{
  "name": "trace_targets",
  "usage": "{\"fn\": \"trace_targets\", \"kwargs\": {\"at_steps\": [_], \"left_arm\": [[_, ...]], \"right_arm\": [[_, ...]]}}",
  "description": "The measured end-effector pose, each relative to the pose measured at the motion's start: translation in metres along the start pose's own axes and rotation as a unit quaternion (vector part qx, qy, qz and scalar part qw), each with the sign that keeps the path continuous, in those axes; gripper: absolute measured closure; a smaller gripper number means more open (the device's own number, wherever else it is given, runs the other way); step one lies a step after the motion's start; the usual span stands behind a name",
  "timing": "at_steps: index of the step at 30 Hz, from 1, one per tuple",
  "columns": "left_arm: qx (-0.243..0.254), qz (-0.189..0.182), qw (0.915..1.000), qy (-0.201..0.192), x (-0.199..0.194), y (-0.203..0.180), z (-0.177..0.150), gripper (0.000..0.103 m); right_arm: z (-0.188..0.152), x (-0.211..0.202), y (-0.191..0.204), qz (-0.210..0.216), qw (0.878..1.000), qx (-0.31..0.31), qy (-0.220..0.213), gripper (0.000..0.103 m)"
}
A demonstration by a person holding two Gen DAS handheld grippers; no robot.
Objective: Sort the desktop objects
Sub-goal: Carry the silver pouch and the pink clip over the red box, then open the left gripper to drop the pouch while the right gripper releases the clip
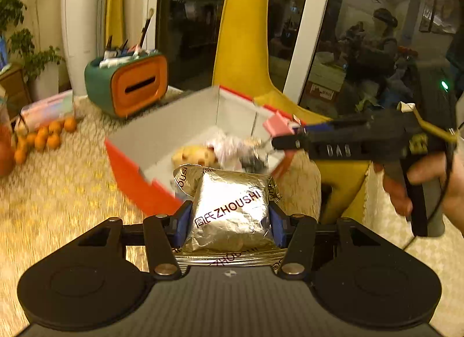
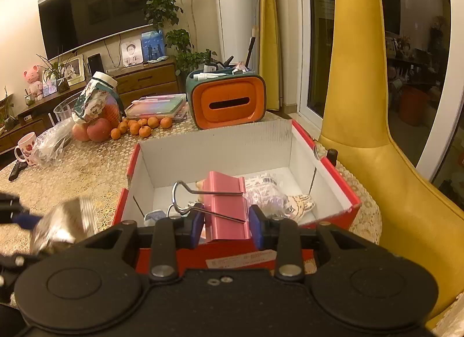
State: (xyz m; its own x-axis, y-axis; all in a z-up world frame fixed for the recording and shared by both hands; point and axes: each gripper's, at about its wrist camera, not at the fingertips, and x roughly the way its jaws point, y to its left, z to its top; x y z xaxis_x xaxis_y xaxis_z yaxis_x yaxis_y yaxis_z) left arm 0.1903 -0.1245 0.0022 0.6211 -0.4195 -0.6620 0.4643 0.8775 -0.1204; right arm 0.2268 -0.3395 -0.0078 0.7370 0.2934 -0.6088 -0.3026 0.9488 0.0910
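Note:
My left gripper (image 1: pixel 230 222) is shut on a silver foil packet (image 1: pixel 232 215) printed ZHOUSHI, held above the table just in front of the red cardboard box (image 1: pixel 130 174). The packet shows blurred at the left of the right wrist view (image 2: pixel 62 224). My right gripper (image 2: pixel 224 225) is shut on a pink binder clip (image 2: pixel 226 206) with wire handles, over the near edge of the red box (image 2: pixel 330 163). In the left wrist view that right gripper (image 1: pixel 285 131) reaches in from the right over the box with the pink clip (image 1: pixel 275 125). Several small wrapped items lie in the box.
An orange and green organiser (image 2: pixel 229 102) with pens stands behind the box. Oranges (image 2: pixel 139 127), apples, a plastic case (image 2: pixel 158 105), a mug (image 2: pixel 26 148) and a remote lie at the left. A yellow chair (image 2: pixel 362 134) stands close on the right. A patterned cloth covers the table.

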Motion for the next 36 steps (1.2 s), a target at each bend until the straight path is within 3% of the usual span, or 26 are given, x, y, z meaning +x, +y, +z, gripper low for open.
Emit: {"fn": "trace_targets", "kwargs": {"at_steps": [7,15,24,36], "left_arm": [[0.02,0.027,0.9994,0.008,0.046,0.003,0.042,0.05],[0.019,0.047,0.9971,0.056,0.104,0.016,0.066,0.05],[0.019,0.07,0.992,0.104,0.153,0.02,0.062,0.05],[0.019,0.072,0.9888,0.129,0.176,0.026,0.048,0.05]], "right_arm": [[0.012,0.02,-0.01,-0.001,1.0,0.002,0.015,0.07],[0.027,0.055,-0.029,-0.002,0.997,0.016,0.069,0.07],[0.021,0.081,-0.033,-0.007,0.995,-0.007,0.099,0.07],[0.011,0.106,-0.033,-0.018,0.991,-0.041,0.13,0.07]]}}
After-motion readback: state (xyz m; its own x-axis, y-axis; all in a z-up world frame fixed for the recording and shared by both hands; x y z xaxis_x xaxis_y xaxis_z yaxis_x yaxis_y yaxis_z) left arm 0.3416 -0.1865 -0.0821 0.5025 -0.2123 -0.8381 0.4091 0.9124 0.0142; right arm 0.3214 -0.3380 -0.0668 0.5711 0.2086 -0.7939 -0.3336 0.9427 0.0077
